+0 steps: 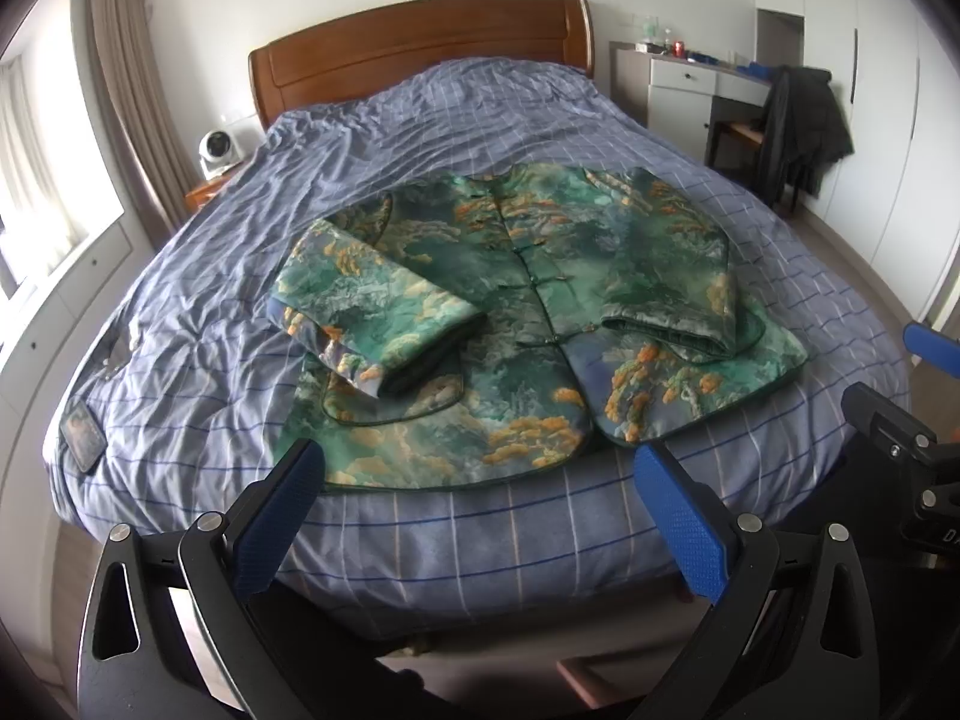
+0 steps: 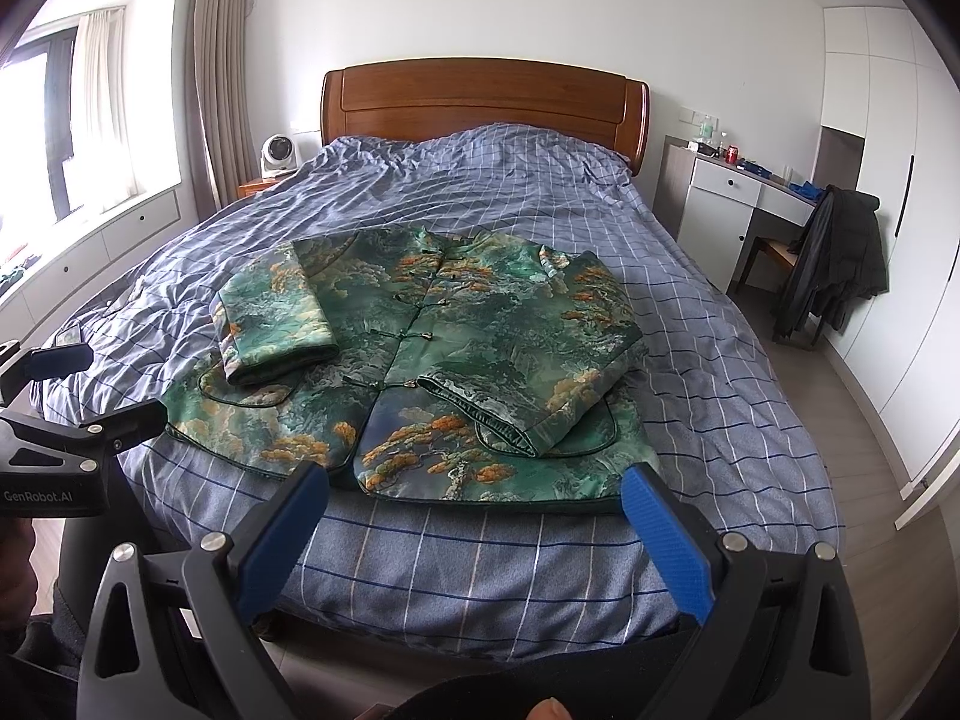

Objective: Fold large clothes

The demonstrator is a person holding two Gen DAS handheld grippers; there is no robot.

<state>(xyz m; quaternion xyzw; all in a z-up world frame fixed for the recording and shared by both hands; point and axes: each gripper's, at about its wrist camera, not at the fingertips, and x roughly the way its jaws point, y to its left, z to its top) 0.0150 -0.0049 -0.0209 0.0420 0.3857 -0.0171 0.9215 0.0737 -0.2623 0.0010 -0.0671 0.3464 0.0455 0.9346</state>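
A green padded jacket (image 1: 528,306) with orange and grey print lies front-up on the bed, hem toward me, both sleeves folded in over its front. It also shows in the right wrist view (image 2: 456,348). My left gripper (image 1: 480,480) is open and empty, held above the foot of the bed just short of the hem. My right gripper (image 2: 474,498) is open and empty at the hem's near edge. The right gripper shows at the right edge of the left wrist view (image 1: 900,420); the left gripper shows at the left edge of the right wrist view (image 2: 78,420).
The bed has a blue checked cover (image 2: 540,564) and a wooden headboard (image 2: 480,102). A phone (image 1: 84,438) lies on the cover at the left. A white fan (image 2: 279,156) stands on a bedside table. A desk (image 2: 738,192) and a chair with a dark coat (image 2: 834,264) stand at the right.
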